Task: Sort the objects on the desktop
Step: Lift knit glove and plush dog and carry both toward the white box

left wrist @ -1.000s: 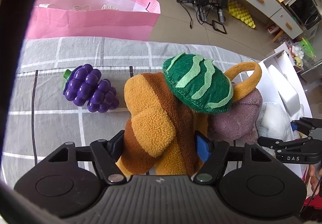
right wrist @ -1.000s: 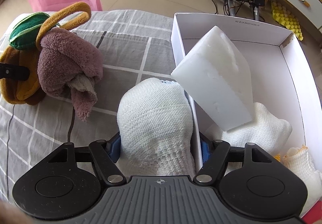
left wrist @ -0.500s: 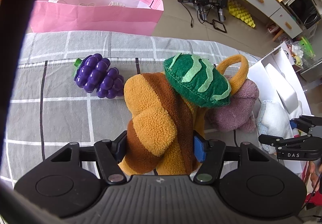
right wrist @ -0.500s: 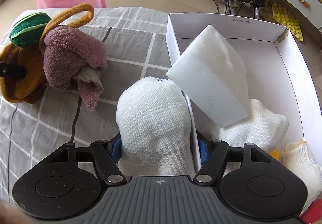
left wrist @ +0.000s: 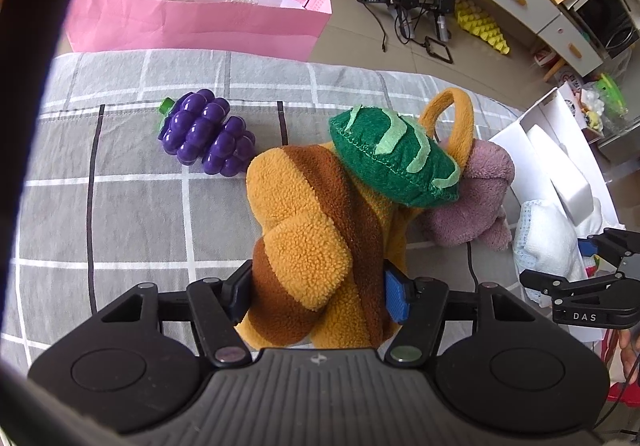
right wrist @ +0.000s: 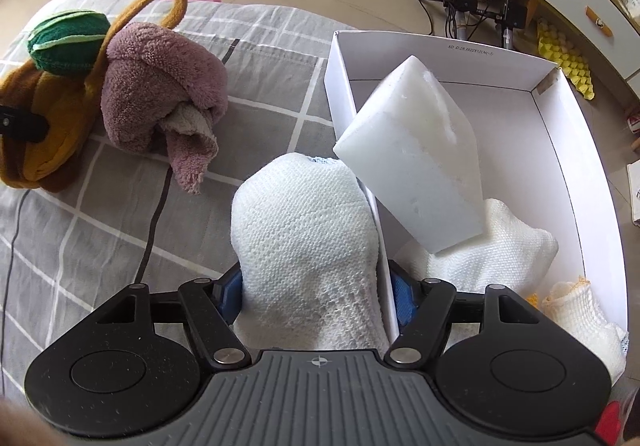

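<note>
My left gripper (left wrist: 318, 296) is shut on a brown and orange plush toy (left wrist: 304, 230) that wears a green felt cap (left wrist: 388, 157) and an orange loop; both blue pads press into its pile. The plush (right wrist: 52, 133) lies on the grey checked cloth (left wrist: 132, 213) against a mauve towel (right wrist: 160, 85). My right gripper (right wrist: 316, 298) is shut on a white knitted cloth (right wrist: 304, 230), right at the left wall of the white box (right wrist: 440, 45). Whether the cloth touches that wall I cannot tell.
A purple toy grape bunch (left wrist: 206, 139) lies left of the plush. The box holds a white foam block (right wrist: 412, 149), another white knitted cloth (right wrist: 500, 246) and a yellow-trimmed one (right wrist: 576, 306). A pink bag (left wrist: 192, 21) stands on the floor beyond the cloth-covered surface.
The left jaws have drawn in tighter on the plush. The grapes now sit higher and further right in the left view. In the right view the box has slid slightly left, towards the held cloth.
</note>
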`<state>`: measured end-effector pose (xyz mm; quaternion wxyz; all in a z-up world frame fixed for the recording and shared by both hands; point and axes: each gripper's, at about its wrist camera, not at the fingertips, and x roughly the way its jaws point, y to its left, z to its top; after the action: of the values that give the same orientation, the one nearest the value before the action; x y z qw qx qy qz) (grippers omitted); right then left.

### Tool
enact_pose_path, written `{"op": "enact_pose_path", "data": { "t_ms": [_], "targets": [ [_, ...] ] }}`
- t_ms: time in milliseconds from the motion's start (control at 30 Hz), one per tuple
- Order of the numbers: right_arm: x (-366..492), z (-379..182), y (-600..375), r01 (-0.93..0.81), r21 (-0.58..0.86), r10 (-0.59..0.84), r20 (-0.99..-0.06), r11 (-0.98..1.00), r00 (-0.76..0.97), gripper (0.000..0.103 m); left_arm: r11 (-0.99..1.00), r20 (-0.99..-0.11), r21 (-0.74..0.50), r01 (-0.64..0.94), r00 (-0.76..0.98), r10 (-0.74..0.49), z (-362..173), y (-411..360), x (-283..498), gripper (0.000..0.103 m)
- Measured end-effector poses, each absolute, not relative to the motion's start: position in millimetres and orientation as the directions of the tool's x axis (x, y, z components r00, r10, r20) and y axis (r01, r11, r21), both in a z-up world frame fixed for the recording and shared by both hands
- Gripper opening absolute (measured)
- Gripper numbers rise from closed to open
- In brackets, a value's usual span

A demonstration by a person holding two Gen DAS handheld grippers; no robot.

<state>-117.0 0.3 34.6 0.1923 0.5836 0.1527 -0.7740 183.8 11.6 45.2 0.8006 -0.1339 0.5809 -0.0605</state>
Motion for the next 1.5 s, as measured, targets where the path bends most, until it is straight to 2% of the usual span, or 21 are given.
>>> {"op": "enact_pose_path", "data": {
  "t_ms": [233,467,800,1300,1500],
  "targets": [
    [-112.9,38.7,0.1,0.504,-0.032,-0.111,-0.962,-0.863,-0.250,0.075,0.962,-0.919,-0.269,-0.054,0.314,-0.240,47.0,11.5,183.9,0.060],
    [-111.3,38.9,-8.1,0.544,-0.054,-0.097,-0.965,-0.837,-0.245,0.081,0.955,-0.914,-0.290,-0.057,0.313,-0.259,44.5,15.6,186.4,0.061],
    [-116.7,58.0,-4.7,0.526,-0.009,-0.137,-0.961,-0.850,-0.239,0.081,0.954,-0.913,-0.295,-0.056,0.311,-0.264,45.6,17.9,184.9,0.061],
    [-104.4,71.6,-7.3,0.547,-0.019,-0.139,-0.959,-0.837,-0.246,0.081,0.951,-0.911,-0.302,-0.062,0.313,-0.269,46.9,17.1,182.2,0.062],
    [-109.6,52.9,-9.3,0.535,-0.013,-0.114,-0.973,-0.844,-0.202,0.081,0.952,-0.911,-0.301,-0.062,0.312,-0.268,47.4,16.8,182.3,0.062]
  ]
}}
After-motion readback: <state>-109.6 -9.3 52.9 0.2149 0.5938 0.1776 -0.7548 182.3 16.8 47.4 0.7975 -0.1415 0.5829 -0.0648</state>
